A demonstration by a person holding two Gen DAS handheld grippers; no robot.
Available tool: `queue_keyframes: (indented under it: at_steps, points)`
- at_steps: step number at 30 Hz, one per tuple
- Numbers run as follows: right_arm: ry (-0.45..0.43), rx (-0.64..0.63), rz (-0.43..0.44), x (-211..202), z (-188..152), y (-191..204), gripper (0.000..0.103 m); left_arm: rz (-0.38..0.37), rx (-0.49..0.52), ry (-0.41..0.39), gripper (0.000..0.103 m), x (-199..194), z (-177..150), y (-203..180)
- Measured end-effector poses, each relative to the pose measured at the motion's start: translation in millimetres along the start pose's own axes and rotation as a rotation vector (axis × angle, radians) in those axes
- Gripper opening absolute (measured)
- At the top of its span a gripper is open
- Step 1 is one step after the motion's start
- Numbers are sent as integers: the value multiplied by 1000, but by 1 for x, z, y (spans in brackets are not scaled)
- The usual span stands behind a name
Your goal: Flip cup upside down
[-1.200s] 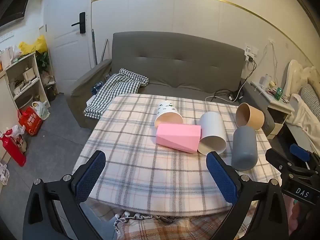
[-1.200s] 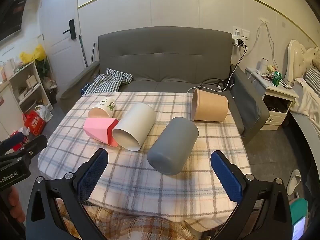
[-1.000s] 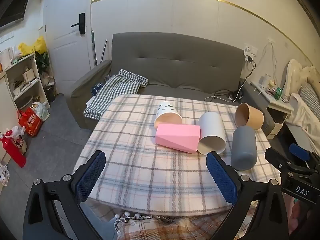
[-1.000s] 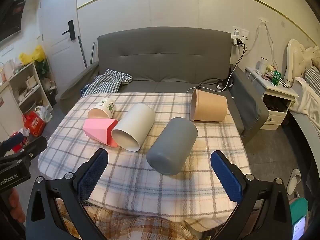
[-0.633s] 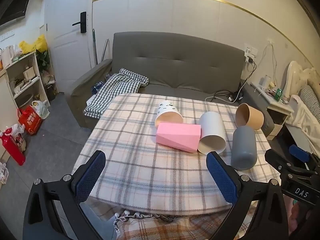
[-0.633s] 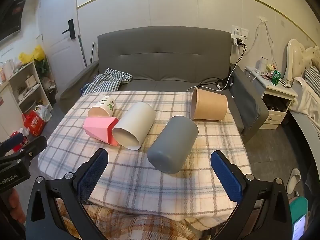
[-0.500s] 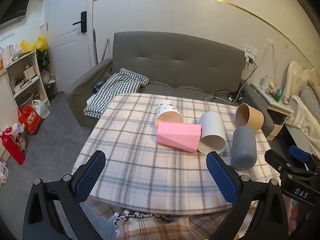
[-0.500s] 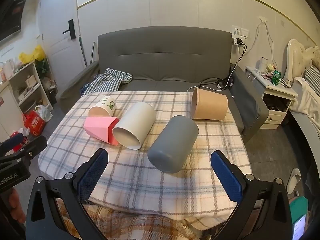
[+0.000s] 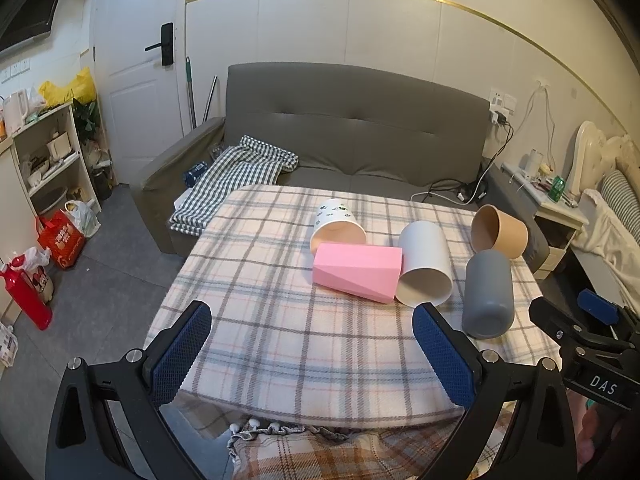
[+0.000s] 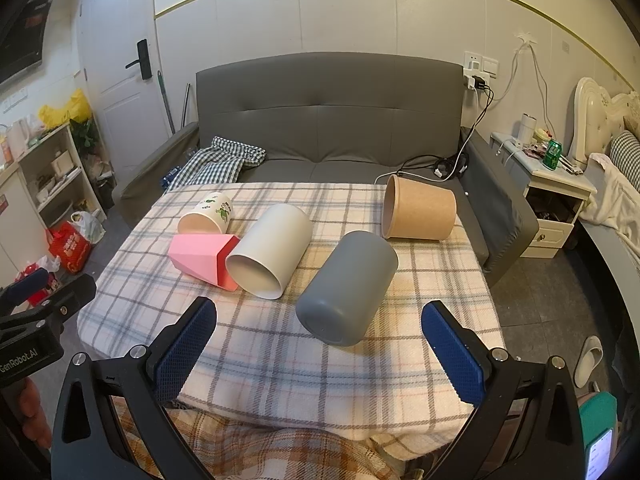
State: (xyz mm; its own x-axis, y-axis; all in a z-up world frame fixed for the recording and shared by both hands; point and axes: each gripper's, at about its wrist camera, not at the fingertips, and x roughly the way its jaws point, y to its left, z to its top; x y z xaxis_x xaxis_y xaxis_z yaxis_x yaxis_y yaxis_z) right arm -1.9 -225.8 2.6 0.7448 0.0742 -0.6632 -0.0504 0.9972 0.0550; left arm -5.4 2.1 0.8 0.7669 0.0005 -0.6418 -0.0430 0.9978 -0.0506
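Right wrist | grey cup (image 10: pixel 347 287), white cup (image 10: pixel 269 250) on sides, hollow | right gripper (image 10: pixel 319 343), left gripper (image 9: pixel 312 350) fingers spread

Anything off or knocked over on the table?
All five cups lie on their sides: the patterned cup, pink cup, white cup, grey cup and brown paper cup. Nothing spilled; both jaws open, empty.

Five cups lie on their sides on the plaid tablecloth (image 10: pixel 280 344) — grey cup (image 10: pixel 347 288) nearest, closed base toward camera; white cup (image 10: pixel 270 256) left of it, mouth toward camera, touching the pink cup (image 10: pixel 202 258); patterned cup (image 10: pixel 208 214) behind the pink; brown cup (image 10: pixel 418 208) far right. Right gripper (image 10: pixel 318 346) wide apart, holding nothing, near table edge. Left gripper (image 10: pixel 44 312) at left — state unclear.
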Motion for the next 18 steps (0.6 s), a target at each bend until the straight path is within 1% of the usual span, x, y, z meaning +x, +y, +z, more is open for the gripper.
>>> queue_keyframes:
  at_steps: [18]
  points:
    - [-1,-9,1,1,0,-1,103,-4,3,9,103,0,0,-4]
